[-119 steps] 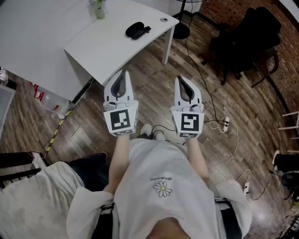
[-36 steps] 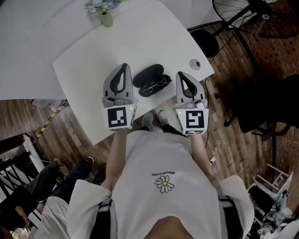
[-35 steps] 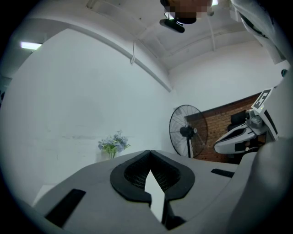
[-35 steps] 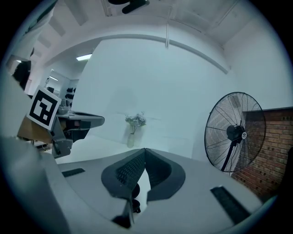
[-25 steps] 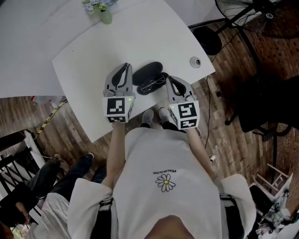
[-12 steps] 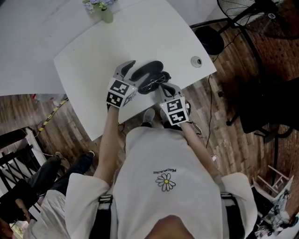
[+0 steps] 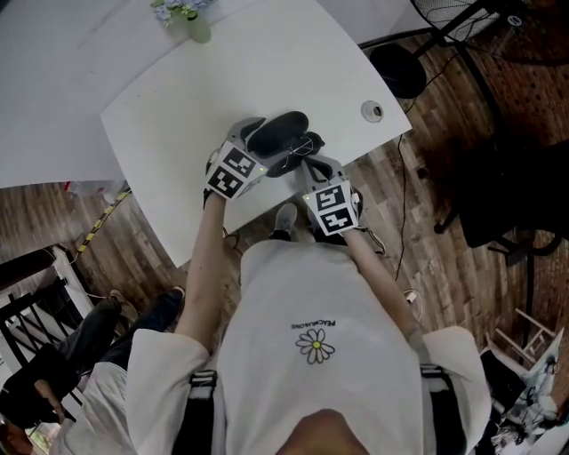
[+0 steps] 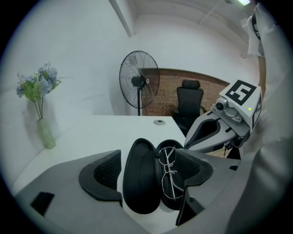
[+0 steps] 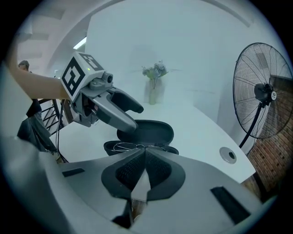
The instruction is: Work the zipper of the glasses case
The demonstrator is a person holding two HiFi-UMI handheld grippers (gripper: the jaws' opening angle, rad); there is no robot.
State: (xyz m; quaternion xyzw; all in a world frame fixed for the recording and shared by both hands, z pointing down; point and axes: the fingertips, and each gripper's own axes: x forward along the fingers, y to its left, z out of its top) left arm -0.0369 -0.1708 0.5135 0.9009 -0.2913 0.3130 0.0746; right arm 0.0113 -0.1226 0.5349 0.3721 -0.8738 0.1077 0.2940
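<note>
A black glasses case (image 7: 283,135) lies open on the white table (image 7: 178,98) near its front edge, with wire-framed glasses (image 8: 170,172) in one half and the lid (image 8: 141,177) laid flat beside it. My left gripper (image 7: 264,144) straddles the case from the left. Its jaws are opening wide and the case sits between them without the pads pressing on it. My right gripper (image 7: 312,163) is shut with nothing in it, tips just short of the case's near side (image 9: 137,147). Each gripper view shows the other gripper, the right gripper (image 8: 215,130) and the left gripper (image 9: 107,109).
A small vase of flowers (image 7: 192,21) stands at the table's far side. A round cable grommet (image 7: 372,110) sits near the right corner. A standing fan (image 9: 263,91) and a black office chair (image 8: 190,103) are on the wood floor to the right.
Both grippers came in from the table's front edge to the case. The left jaws went from shut to wide open around the case; the right gripper stayed shut and closed in on its near side.
</note>
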